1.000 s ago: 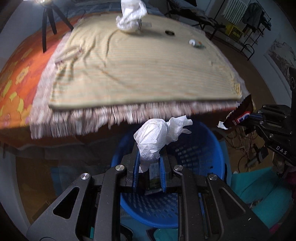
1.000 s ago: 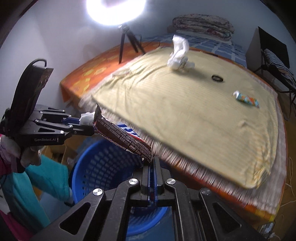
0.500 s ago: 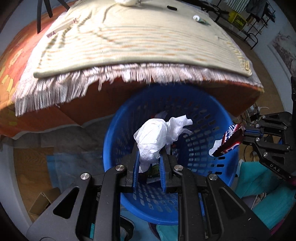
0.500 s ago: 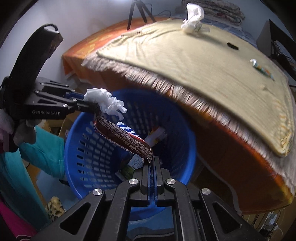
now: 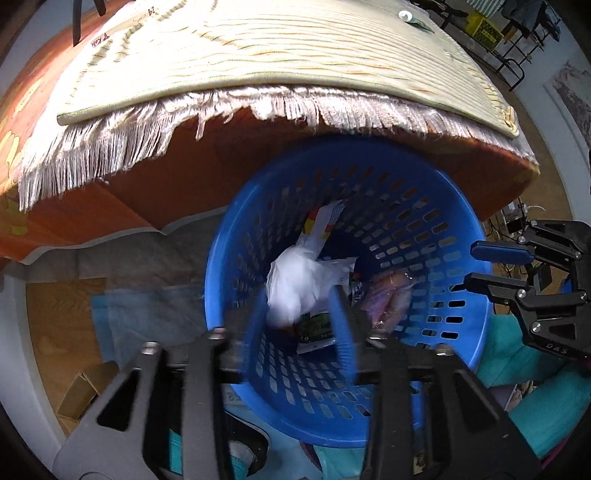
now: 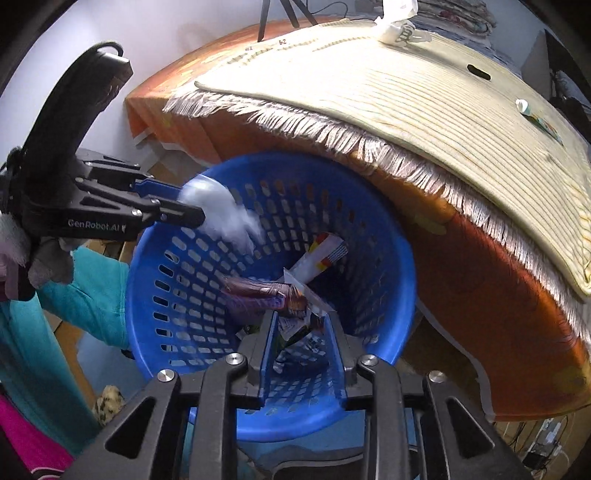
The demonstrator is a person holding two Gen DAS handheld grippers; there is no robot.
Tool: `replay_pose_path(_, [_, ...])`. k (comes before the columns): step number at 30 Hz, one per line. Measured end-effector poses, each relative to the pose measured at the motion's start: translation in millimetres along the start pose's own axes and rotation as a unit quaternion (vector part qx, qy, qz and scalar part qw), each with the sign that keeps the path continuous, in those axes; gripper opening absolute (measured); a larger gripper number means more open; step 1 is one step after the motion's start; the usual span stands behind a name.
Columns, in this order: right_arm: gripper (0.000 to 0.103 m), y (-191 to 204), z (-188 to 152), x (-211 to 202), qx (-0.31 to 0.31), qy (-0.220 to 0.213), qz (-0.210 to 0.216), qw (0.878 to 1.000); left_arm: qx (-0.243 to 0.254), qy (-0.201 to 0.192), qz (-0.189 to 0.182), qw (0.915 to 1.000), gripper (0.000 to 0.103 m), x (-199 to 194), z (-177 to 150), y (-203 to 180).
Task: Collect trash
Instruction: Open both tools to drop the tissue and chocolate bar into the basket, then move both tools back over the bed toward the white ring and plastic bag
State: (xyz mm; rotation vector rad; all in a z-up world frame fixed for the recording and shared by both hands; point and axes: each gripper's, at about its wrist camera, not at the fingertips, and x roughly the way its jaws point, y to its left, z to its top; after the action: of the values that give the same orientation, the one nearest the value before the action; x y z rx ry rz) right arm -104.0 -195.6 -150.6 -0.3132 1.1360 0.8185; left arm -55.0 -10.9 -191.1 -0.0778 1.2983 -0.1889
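A blue slotted basket [image 5: 436, 236] [image 6: 384, 258] stands on the floor against the bed and holds several wrappers. My left gripper [image 5: 299, 314] [image 6: 184, 206] is open over it, and a crumpled white tissue [image 5: 295, 284] [image 6: 225, 218], blurred, drops free from it. My right gripper [image 6: 301, 332] [image 5: 480, 266] is open above the basket, and the dark snack wrapper [image 6: 258, 291] falls blurred just beyond its fingertips. On the bed a white plastic bag [image 6: 397, 22] and a small tube [image 6: 532, 114] [image 5: 412, 18] lie on the beige mat.
The bed with an orange sheet [image 5: 122, 199] and a fringed beige mat [image 5: 295, 48] overhangs the basket's far side. A tripod leg [image 6: 264, 18] stands on the bed. A small black ring [image 6: 478, 72] lies on the mat. Teal cloth [image 6: 92, 288] and a cardboard box [image 5: 85, 391] lie on the floor.
Both grippers opened over the basket. The white tissue left my left gripper and the dark wrapper left my right gripper; both are falling into the basket.
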Motion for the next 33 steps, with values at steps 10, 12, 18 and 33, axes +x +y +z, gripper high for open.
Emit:
replay_pose_path(10, [0.081,-2,1,-4,0.014,-0.009,-0.009,1.000,-0.018,0.000,-0.005,0.9998,0.067,-1,2,9])
replay_pose_path(12, [0.084,-1,2,-5,0.013,-0.010,-0.013,1.000,-0.020,-0.002,-0.006,0.9998,0.070,-2,3,7])
replay_pose_path(18, [0.088,-5,6,-6,0.023,-0.011,-0.025,0.999,-0.021,-0.010,-0.006,0.9997,0.070,-6,6,4])
replay_pose_path(33, [0.094,-35,40,-45,0.075,-0.075,-0.031,0.994,-0.022,-0.047,-0.003,0.9986,0.070,-37,32,8])
